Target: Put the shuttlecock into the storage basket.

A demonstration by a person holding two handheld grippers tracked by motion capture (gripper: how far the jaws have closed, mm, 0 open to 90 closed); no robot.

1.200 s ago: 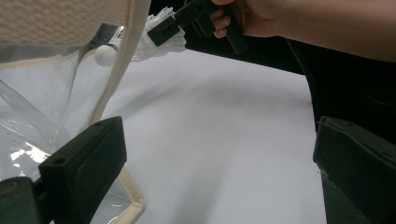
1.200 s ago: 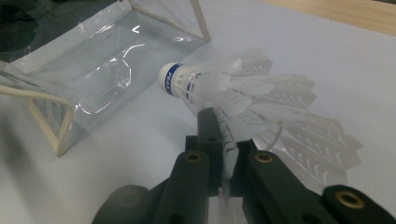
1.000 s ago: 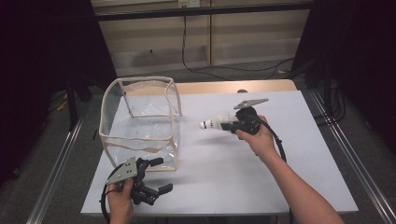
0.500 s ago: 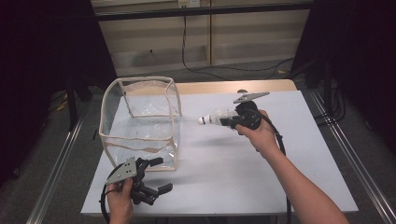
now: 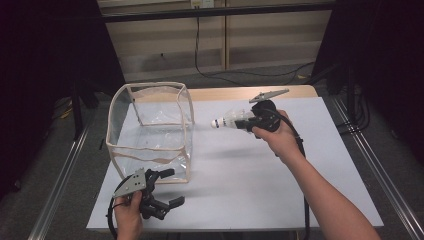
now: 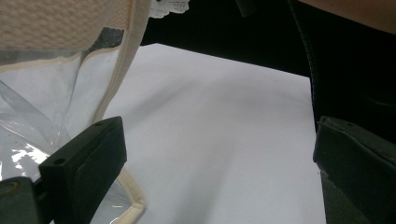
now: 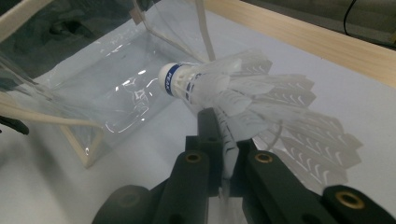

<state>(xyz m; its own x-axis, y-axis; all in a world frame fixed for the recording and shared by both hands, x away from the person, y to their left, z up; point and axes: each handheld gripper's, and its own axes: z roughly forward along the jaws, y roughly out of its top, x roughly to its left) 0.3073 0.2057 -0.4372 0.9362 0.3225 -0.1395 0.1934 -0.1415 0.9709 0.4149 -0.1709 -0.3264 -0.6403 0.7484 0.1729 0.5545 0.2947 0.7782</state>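
Carry the shuttlecock [image 5: 231,119] level over the rim of the clear bag [image 5: 150,131] before letting go, cork first, so the feathers don't catch the trim. The right gripper [image 7: 223,154] pinches the feather skirt tight, cork pointing ahead toward the bag. The left gripper [image 5: 167,187] rests beside the bag's near corner, jaws spread, holding nothing.

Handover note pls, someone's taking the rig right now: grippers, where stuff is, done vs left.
Right gripper: shut on the feather skirt of the shuttlecock, held off the table, cork end pointing at the clear bag.
Left gripper: open, nothing between the jaws, by the bag's near corner.
Done: shuttlecock picked up.
Left, probably: get it into the bag through the open top, then release.
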